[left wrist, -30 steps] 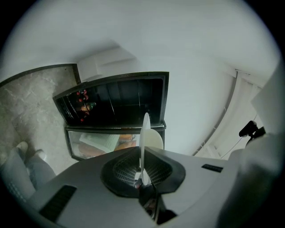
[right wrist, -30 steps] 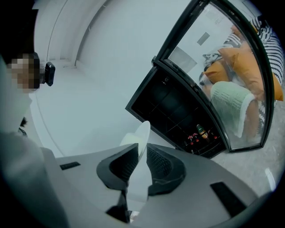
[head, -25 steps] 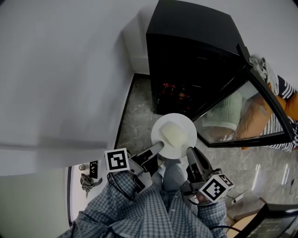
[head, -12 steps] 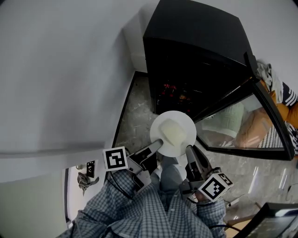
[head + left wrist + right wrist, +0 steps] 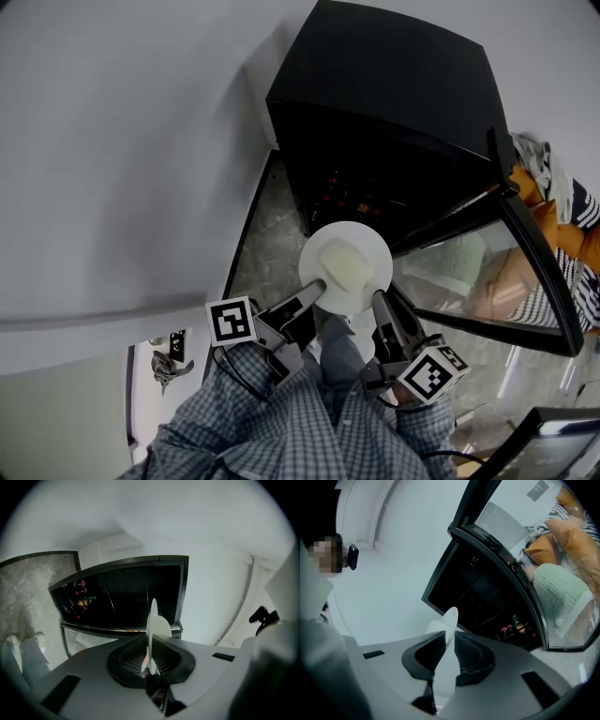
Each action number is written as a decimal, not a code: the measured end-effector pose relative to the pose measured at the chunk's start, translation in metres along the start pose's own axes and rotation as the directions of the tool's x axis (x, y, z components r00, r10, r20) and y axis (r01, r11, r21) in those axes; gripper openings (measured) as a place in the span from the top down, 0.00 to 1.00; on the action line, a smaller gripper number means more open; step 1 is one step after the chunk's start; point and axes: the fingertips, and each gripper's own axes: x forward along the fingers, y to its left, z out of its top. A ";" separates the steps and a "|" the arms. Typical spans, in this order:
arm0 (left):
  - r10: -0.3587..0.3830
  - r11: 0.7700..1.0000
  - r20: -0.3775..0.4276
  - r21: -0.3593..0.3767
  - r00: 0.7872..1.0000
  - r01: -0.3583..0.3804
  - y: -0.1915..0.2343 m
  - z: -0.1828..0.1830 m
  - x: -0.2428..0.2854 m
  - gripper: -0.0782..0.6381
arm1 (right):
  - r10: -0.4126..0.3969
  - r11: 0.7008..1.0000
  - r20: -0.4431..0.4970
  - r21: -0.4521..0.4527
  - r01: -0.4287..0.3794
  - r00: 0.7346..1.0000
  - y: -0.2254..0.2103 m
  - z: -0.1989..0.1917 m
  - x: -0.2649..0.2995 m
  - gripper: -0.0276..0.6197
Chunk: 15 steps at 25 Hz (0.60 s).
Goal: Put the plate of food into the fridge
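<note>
Over marbled floor (image 5: 270, 234), plate (image 5: 377, 263) before open fridge (image 5: 394, 84), white wall (image 5: 122, 141)

A plain white wall (image 5: 141, 141) fills the left and far side, meeting a grey marbled floor (image 5: 272, 234) along a dark skirting strip (image 5: 241, 244). At the right, a pale green textured cushion (image 5: 560, 590), orange fabric (image 5: 576, 536) and a striped cloth (image 5: 558, 509) lie crowded together. At the near left a white ledge (image 5: 150, 349) carries a few small dark objects (image 5: 172, 367), and a dark screen (image 5: 553, 441) shows in the near right corner.
</note>
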 end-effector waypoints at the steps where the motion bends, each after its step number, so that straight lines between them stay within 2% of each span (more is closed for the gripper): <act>1: -0.002 1.000 0.006 0.004 1.000 0.002 -0.001 0.001 0.003 0.86 | 0.002 1.000 -0.002 -0.001 -0.002 1.000 -0.001 0.003 0.002 0.86; 15: 0.027 1.000 0.062 -0.018 0.998 -0.026 0.006 0.020 0.046 0.86 | -0.003 1.000 -0.060 0.000 0.003 0.998 -0.030 0.039 0.029 0.86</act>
